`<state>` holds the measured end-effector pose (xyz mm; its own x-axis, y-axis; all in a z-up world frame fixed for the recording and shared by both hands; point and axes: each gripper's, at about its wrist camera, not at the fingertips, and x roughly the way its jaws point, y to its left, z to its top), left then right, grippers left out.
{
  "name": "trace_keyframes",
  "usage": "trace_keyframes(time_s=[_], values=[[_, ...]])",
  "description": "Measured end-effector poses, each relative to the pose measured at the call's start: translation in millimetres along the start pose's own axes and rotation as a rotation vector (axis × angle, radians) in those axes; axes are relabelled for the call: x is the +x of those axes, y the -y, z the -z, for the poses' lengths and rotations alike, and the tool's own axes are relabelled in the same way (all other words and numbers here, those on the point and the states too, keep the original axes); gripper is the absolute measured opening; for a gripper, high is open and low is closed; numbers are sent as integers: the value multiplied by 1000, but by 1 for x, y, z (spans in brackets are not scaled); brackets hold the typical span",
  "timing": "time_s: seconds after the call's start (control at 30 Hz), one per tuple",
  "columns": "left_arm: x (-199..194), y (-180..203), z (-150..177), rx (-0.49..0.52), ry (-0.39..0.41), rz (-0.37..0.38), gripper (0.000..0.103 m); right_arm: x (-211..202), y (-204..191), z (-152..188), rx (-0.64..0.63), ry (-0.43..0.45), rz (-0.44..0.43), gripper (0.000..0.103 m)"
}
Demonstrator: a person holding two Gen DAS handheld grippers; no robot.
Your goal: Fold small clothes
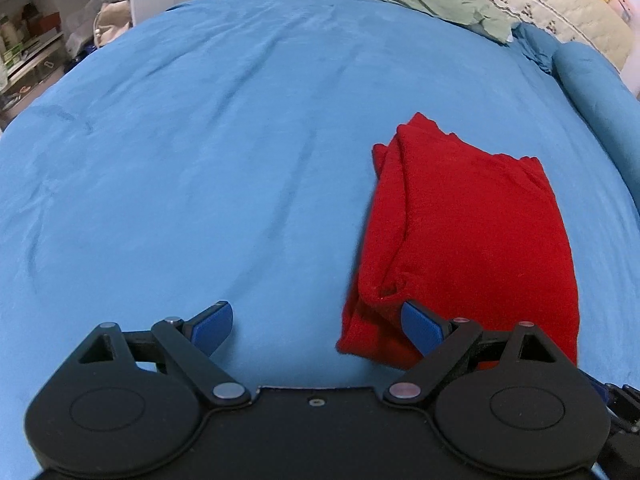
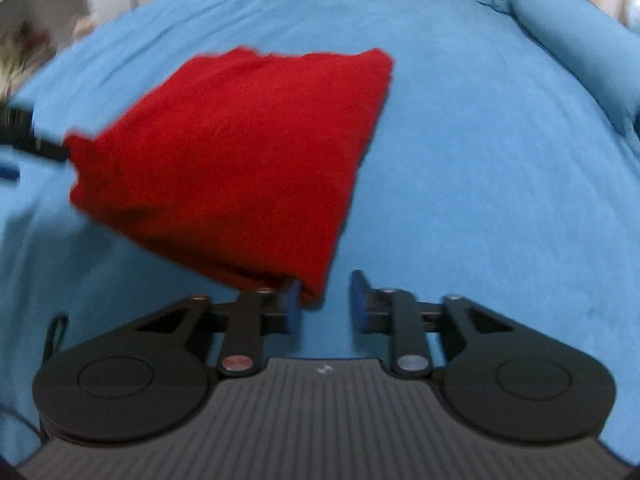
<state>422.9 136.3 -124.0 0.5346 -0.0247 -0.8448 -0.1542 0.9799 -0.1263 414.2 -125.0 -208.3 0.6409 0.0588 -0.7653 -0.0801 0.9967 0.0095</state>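
Red garment point(image 1: 472, 232) | folded, layered edges | blue bedspread point(image 1: 200, 160)

One red garment point(image 1: 472, 236), two grippers.

No readable text, labels, brands, numbers or signs in either view

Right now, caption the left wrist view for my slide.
Open left gripper beside a folded red garment on a blue bedspread.
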Motion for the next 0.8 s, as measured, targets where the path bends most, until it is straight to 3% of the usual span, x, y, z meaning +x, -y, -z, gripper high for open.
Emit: trace_keyframes(time_s=[0.13, 0.27, 0.3, 0.4, 0.43, 0.6, 0.67, 0.8], values=[[5, 1, 0, -1, -3, -11, 94, 5, 6, 7, 40, -37, 17, 26], [-1, 1, 0, -27, 15, 35, 94, 1, 15, 8, 57, -57, 12, 26], [-2, 3, 2, -22, 21, 48, 94, -2, 17, 8, 73, -55, 16, 31], [-6, 13, 5, 16, 27, 102, 94, -27, 29, 11, 117, -15, -12, 79], [-4, 17, 6, 33, 24, 105, 94, -34, 32, 11, 124, 10, -16, 85], [25, 19, 6, 28, -37, -15, 94, -42, 40, 0, 114, 34, -38, 86], [41, 10, 10, 10, -82, -98, 96, -42, 44, -2, 128, 38, -46, 86], [43, -5, 16, -60, -99, -77, 97, -44, 49, -10, 151, 44, -62, 86]])
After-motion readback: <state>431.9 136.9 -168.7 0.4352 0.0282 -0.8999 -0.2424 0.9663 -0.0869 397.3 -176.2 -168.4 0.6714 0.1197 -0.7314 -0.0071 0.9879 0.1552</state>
